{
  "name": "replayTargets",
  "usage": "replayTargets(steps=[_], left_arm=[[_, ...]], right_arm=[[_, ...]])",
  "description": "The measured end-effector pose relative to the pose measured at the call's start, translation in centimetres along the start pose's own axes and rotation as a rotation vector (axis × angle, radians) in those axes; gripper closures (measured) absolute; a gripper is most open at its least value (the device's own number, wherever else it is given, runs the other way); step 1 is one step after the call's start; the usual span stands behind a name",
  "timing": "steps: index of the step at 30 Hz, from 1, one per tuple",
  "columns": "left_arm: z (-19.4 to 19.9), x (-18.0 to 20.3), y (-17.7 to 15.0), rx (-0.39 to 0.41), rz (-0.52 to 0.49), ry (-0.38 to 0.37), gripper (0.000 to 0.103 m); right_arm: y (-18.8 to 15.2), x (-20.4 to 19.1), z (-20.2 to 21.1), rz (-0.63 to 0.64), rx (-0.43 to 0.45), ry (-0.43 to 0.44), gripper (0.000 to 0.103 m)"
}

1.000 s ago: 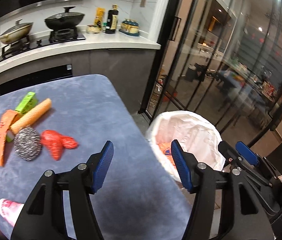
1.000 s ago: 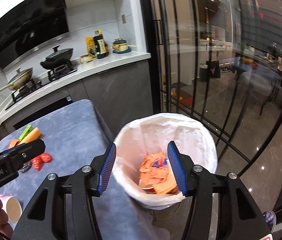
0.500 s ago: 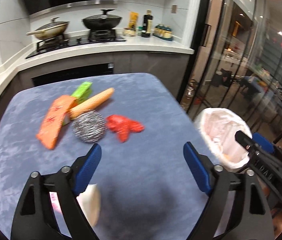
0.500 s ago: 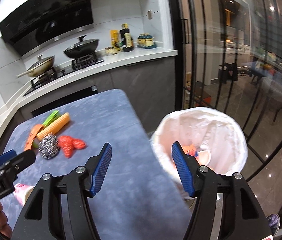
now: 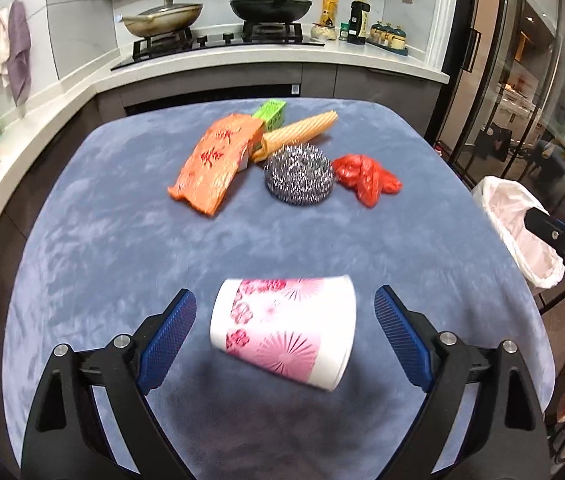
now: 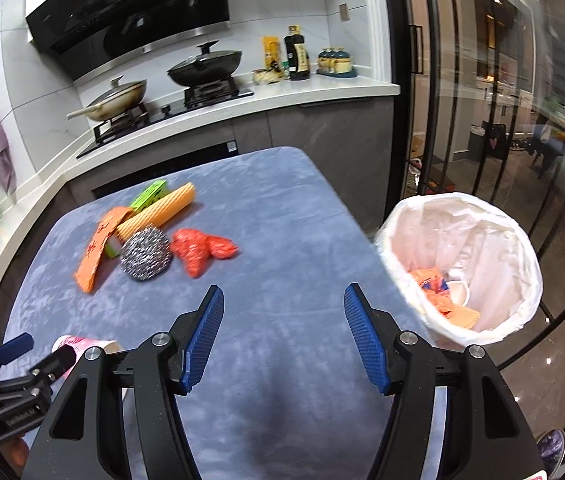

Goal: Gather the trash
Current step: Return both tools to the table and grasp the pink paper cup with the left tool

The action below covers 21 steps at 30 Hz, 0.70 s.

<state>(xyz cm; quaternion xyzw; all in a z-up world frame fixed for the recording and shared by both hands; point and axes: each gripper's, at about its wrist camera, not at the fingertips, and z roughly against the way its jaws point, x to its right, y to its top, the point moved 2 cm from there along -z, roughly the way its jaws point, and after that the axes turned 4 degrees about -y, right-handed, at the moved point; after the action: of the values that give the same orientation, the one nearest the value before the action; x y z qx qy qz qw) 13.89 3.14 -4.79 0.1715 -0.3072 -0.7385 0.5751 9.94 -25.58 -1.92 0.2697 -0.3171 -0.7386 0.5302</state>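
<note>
A pink-flowered paper cup [image 5: 282, 332] lies on its side on the blue table cloth [image 5: 122, 260]. My left gripper [image 5: 284, 295] straddles it; its jaws are opening and the pads stand clear of the cup. Further back lie an orange packet [image 5: 214, 164], a green box [image 5: 270, 114], a ribbed orange roll [image 5: 298, 132], a steel scourer [image 5: 298, 178] and a crumpled red wrapper [image 5: 366, 178]. My right gripper [image 6: 283, 291] is open over the table's right part, with nothing between its fingers. The bin [image 6: 462, 264] with a white liner stands just right of it, with orange trash inside.
The bin [image 5: 518, 220] stands on the floor beyond the table's right edge, next to glass sliding doors [image 6: 482, 100]. A kitchen counter with a hob and pans [image 5: 210, 20] runs behind the table. The cup [image 6: 82, 344] shows at the right view's lower left.
Both views swung left, from the bin to the table. The left jaws spread wider and now flank the paper cup. The right gripper left the bin's mouth and opened a little.
</note>
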Motion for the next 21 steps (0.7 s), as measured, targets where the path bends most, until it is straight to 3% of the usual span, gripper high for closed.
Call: replayTargets(steps=[4, 21], left_arm=[[-0.4, -0.3, -0.9, 0.000, -0.020, -0.017, 0.012], [-3.0, -1.0, -2.1, -0.042, -0.017, -0.079, 0.009]], right_arm=[[-0.5, -1.0, -0.2, 0.014, -0.016, 0.008, 0.042], [-1.6, -3.3, -1.7, 0.047, -0.067, 0.021, 0.042]])
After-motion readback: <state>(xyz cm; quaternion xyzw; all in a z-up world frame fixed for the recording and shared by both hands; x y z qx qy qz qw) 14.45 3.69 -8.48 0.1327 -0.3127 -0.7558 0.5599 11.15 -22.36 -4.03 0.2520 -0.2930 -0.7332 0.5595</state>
